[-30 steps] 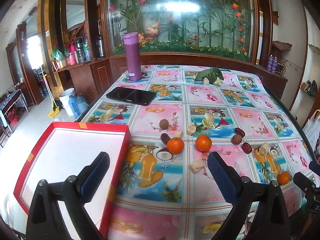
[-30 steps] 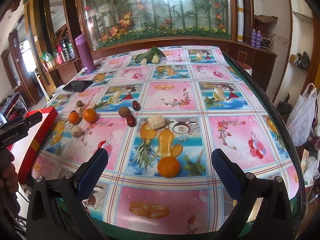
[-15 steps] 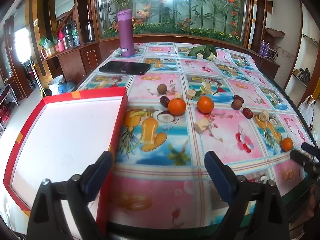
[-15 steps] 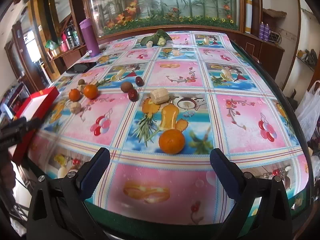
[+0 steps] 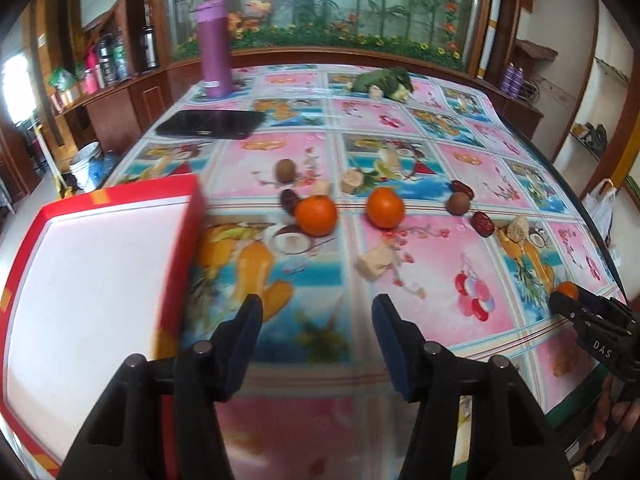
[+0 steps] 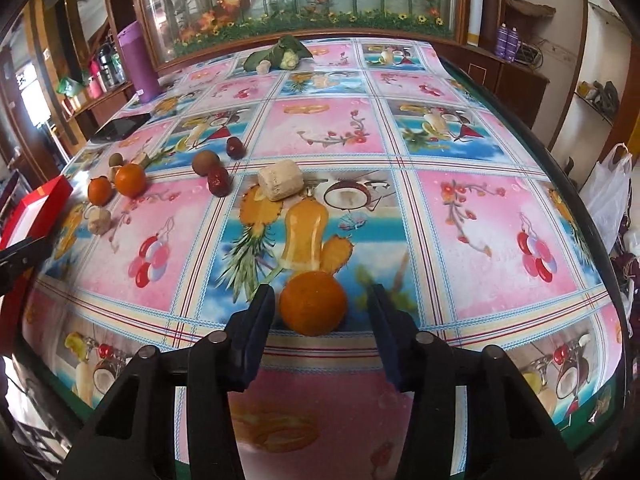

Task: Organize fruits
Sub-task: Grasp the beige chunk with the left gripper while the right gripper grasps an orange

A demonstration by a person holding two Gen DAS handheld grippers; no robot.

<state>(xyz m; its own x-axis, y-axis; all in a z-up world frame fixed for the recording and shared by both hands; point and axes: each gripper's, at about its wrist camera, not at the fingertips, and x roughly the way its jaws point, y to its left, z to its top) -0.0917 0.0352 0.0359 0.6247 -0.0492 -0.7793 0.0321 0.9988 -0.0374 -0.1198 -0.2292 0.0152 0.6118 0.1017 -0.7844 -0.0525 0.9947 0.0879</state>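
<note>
Two oranges (image 5: pixel 316 215) (image 5: pixel 385 207) lie mid-table among brown round fruits (image 5: pixel 286 169), red dates (image 5: pixel 481 223) and pale chunks (image 5: pixel 376 263). A red-rimmed white tray (image 5: pixel 100 200) sits at the left. My left gripper (image 5: pixel 316 316) is open and empty over the tablecloth, next to the tray's right edge. My right gripper (image 6: pixel 322 300) is open, its jaws on either side of a third orange (image 6: pixel 313 303) near the table's front edge, not touching it. That orange also shows in the left wrist view (image 5: pixel 567 289).
A purple flask (image 5: pixel 216 46), a black tablet (image 5: pixel 210 124) and green leafy vegetables (image 5: pixel 384 80) stand at the table's far side. A pale chunk (image 6: pixel 279 181) lies beyond the near orange. A white plastic bag (image 6: pixel 608 196) hangs off the right edge.
Both grippers' jaws have narrowed from wide open. The right gripper has moved forward, so the near orange now sits between its jaws. The left gripper has shifted right, off the tray.
</note>
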